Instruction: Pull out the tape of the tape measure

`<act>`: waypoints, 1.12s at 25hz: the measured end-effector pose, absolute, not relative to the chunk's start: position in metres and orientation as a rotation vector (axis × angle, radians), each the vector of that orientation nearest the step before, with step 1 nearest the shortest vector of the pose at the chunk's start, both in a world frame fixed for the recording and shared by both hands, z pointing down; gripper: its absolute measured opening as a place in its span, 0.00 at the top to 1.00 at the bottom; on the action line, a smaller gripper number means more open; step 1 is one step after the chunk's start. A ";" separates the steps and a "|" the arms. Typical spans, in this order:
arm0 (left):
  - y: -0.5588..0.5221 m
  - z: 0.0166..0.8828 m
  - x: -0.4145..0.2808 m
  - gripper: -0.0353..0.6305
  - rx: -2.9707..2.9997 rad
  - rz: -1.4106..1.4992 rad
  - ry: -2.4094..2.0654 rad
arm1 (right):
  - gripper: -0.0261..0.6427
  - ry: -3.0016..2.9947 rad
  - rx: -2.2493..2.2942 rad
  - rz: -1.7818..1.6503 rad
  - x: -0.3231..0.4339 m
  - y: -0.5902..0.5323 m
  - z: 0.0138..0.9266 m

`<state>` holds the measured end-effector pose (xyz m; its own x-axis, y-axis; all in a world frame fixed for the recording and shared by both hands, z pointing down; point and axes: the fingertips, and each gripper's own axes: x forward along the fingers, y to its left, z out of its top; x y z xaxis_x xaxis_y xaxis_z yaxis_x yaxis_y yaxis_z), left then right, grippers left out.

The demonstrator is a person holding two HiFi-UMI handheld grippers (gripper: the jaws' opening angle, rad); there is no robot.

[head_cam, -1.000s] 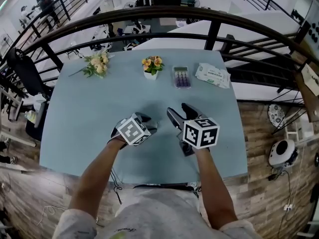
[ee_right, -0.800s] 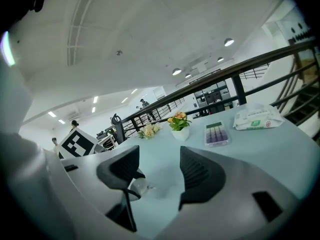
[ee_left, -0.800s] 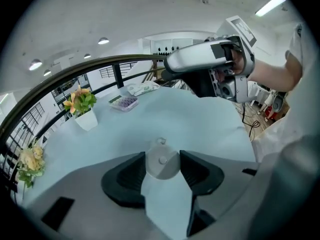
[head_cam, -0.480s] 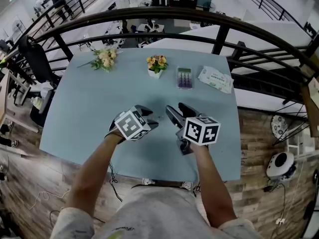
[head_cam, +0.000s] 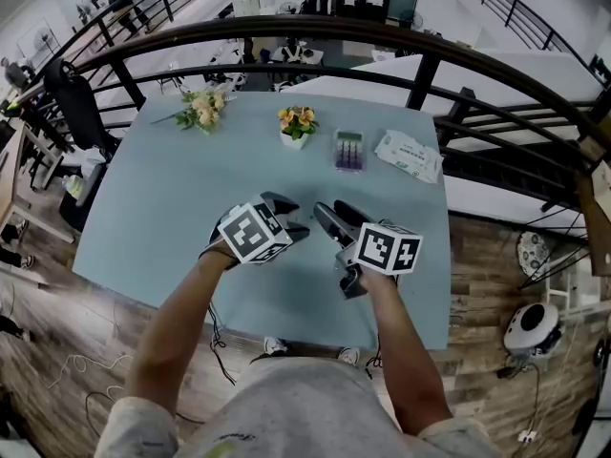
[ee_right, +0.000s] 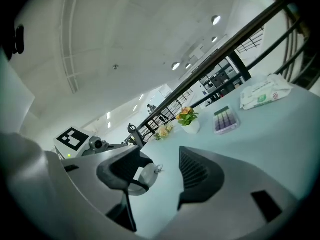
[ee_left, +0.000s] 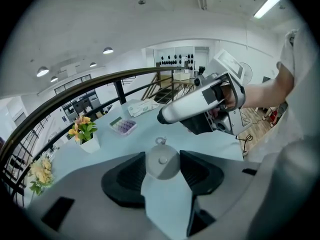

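Observation:
A small round white tape measure [ee_left: 162, 165] with a metal ring [ee_left: 160, 141] at its far edge sits between the two dark pads of my left gripper [ee_left: 162, 156], which is shut on it and holds it above the light blue table [head_cam: 172, 208]. From the right gripper view the same tape measure [ee_right: 148, 176] shows just ahead, with the ring pointing toward my right gripper [ee_right: 160, 156], which is open and holds nothing. In the head view the left gripper [head_cam: 289, 218] and right gripper [head_cam: 334, 213] are close together over the table's near half, tips a little apart. The tape measure is hidden there.
At the far side of the table are a potted flower [head_cam: 297, 127], a loose bouquet [head_cam: 200, 110], a purple box [head_cam: 348, 149] and a pack of wipes [head_cam: 409, 155]. A dark railing [head_cam: 420, 65] runs behind the table. The table's front edge is right under my arms.
My left gripper has risen a little with the tape measure and come closer to the right gripper. The right gripper has stayed in place but rolled slightly.

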<state>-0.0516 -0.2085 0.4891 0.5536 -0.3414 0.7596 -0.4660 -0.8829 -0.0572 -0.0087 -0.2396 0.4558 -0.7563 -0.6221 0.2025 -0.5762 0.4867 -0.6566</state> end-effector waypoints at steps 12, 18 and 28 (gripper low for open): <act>-0.199 0.472 -0.024 0.63 2.672 1.201 -0.692 | 0.68 2.490 -0.888 -1.355 0.002 -0.223 0.464; -0.195 0.468 -0.014 0.63 2.689 1.211 -0.690 | 0.79 2.408 -0.812 -1.406 0.004 -0.221 0.460; -0.192 0.467 -0.017 0.63 2.692 1.219 -0.704 | 0.92 2.371 -0.784 -1.404 0.004 -0.217 0.458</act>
